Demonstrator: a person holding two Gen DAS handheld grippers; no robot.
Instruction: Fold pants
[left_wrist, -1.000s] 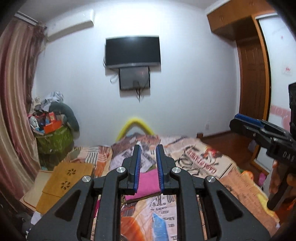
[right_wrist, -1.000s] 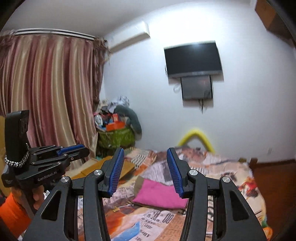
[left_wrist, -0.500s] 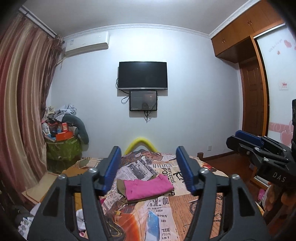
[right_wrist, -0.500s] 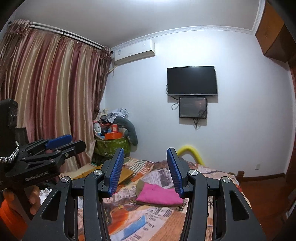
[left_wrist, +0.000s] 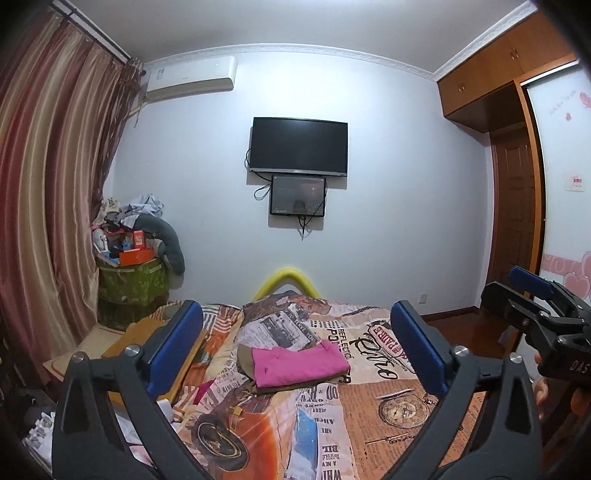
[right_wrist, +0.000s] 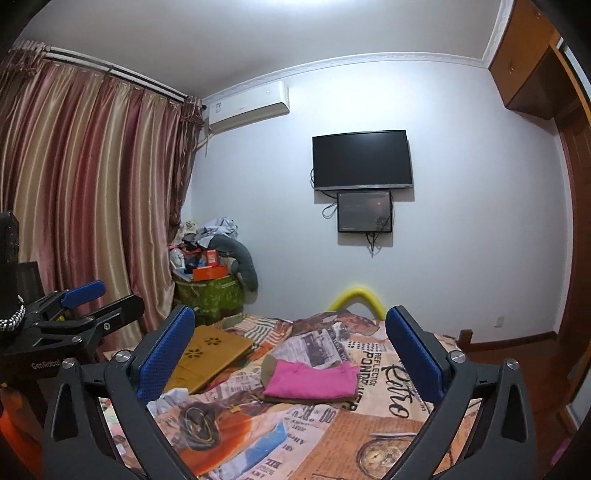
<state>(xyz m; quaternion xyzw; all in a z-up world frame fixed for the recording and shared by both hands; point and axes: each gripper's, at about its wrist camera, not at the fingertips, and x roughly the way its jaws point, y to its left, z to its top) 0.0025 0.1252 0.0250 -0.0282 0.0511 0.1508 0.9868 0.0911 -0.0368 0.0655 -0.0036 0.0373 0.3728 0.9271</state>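
In the left wrist view, toward the middle of the bed (left_wrist: 388, 435), a flat pink folded garment (left_wrist: 299, 363) is seen lying on top of an olive-brown one (left_wrist: 245, 360), both resting on the printed bedspread and well apart from either tool. The pink piece is taken to be the pants, already folded, though the cut cannot be made out. The left tongs (left_wrist: 295, 347) are held wide apart above the near part of the bed, their jaws having just been opened, with nothing between them. The cloth is judged light, soft and limp, likely to sag and slide off its stack if pinched at one point; it would best be taken at two corners of a folded edge. On the bedspread, "REFLECTION" and a script "Retro" can be read; "DAS" is printed on the right tongs' body (left_wrist: 535, 321) at the right edge.

In the right wrist view, the same pink stack (right_wrist: 312, 382) is seen past the middle of the bed (right_wrist: 369, 443), right of a yellowish perforated board (right_wrist: 210, 354) near the bed's left edge. The right tongs (right_wrist: 291, 349) are likewise spread wide and empty, their jaws having just been opened. "GenRobot" is legible on the left tongs' housing (right_wrist: 70, 325), and "Retro" and "REFLECTION" again on the bedspread.
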